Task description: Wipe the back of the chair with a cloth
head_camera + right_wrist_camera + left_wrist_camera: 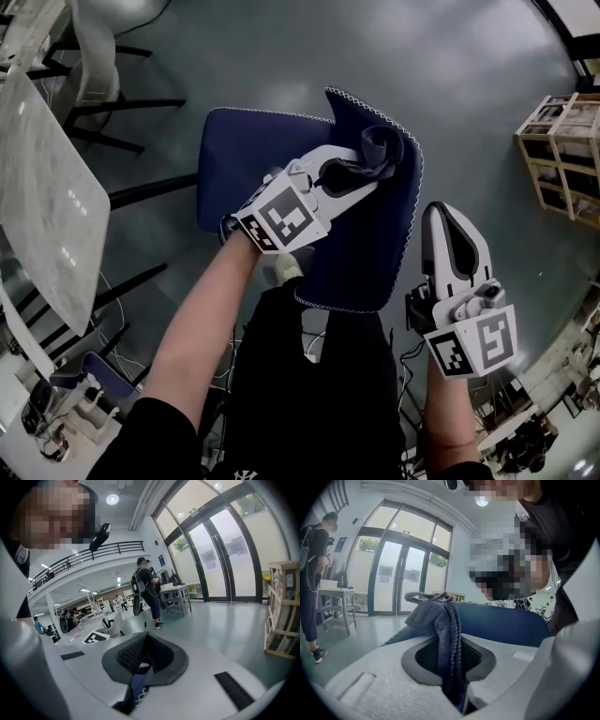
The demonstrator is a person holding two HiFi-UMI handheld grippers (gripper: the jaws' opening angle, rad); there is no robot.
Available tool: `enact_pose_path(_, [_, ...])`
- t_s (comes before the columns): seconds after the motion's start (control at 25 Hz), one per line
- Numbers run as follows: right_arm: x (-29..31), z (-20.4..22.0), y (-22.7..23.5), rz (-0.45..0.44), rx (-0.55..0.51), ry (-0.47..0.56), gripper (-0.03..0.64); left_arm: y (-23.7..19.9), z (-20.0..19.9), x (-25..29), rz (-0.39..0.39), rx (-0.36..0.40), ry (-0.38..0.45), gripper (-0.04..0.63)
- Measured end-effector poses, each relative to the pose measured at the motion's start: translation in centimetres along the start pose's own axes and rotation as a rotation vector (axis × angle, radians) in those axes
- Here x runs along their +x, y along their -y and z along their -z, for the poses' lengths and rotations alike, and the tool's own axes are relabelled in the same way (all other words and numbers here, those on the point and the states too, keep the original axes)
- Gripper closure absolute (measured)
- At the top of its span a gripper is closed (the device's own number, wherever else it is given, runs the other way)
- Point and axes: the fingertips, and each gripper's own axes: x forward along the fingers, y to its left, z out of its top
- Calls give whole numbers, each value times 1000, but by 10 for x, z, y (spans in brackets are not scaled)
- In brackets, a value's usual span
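A grey floor (pixel 450 56) lies under the blue chair (pixel 244 159). At the top of the chair's back (pixel 375 253), the left gripper (pixel 364 176) pinches a grey cloth (pixel 382 150). Only the gripper views show the glass doors (pixel 401 578) and a bystander (pixel 147 590), while the right gripper (pixel 448 220), jaws pressed together on nothing, hangs just beside the back.

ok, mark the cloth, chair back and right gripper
cloth (pixel 380 152), head view, bunched top fold.
chair back (pixel 370 253), head view, bare blue panel.
right gripper (pixel 441 216), head view, between its fingertips.
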Motion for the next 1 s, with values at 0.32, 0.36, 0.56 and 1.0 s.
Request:
enact_pose_path(0.32, [-25,13,-17,27,9,7,603,43,3,-14,34,-28,22,525])
enact_pose_path(0.36, [-28,14,-19,30,12,9,603,49,3,-15,41,-29,23,525])
enact_pose_path(0.56, [-40,19,-31,42,17,18,603,77,3,-24,61,-29,30,525])
enact_pose_path(1.0, [-58,34,-56,58,-15,30,603,136,11,-43,91,-58,49,525])
